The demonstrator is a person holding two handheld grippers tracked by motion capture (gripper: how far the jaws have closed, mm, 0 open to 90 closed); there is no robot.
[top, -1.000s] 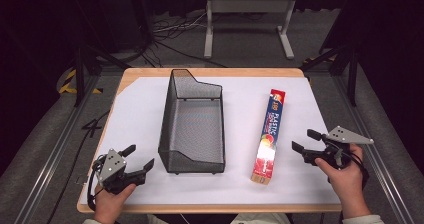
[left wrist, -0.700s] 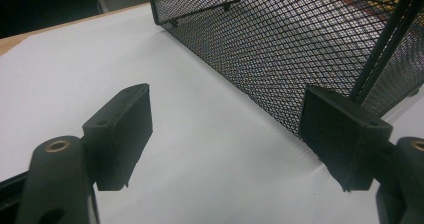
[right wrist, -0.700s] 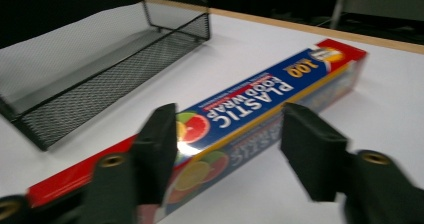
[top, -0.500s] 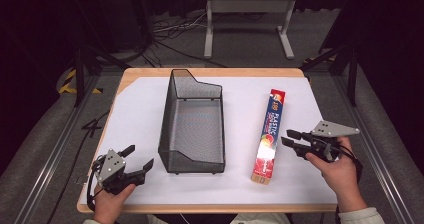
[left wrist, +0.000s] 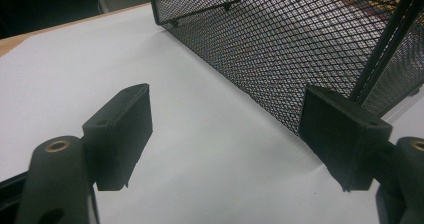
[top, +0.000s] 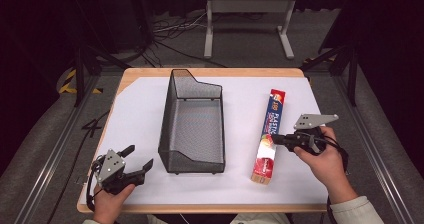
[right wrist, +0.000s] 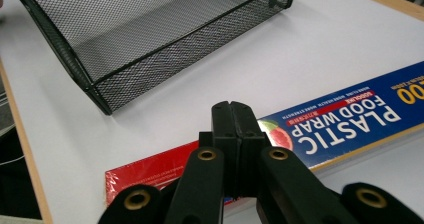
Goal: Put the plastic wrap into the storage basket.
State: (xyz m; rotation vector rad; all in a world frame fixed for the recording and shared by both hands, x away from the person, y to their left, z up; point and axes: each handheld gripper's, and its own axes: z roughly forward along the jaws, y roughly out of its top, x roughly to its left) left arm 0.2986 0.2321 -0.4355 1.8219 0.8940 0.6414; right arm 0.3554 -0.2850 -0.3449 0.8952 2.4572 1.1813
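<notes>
The box of plastic wrap [top: 269, 136] lies flat on the white table [top: 140, 109], just to the right of the black mesh basket [top: 192, 119] and parallel to it. The right gripper [top: 276, 139] hangs over the middle of the box; its jaws have just been closing and are now pressed together with nothing between them. The left gripper [top: 137, 159] sits near the basket's front left corner, jaws spread wide, holding nothing.
</notes>
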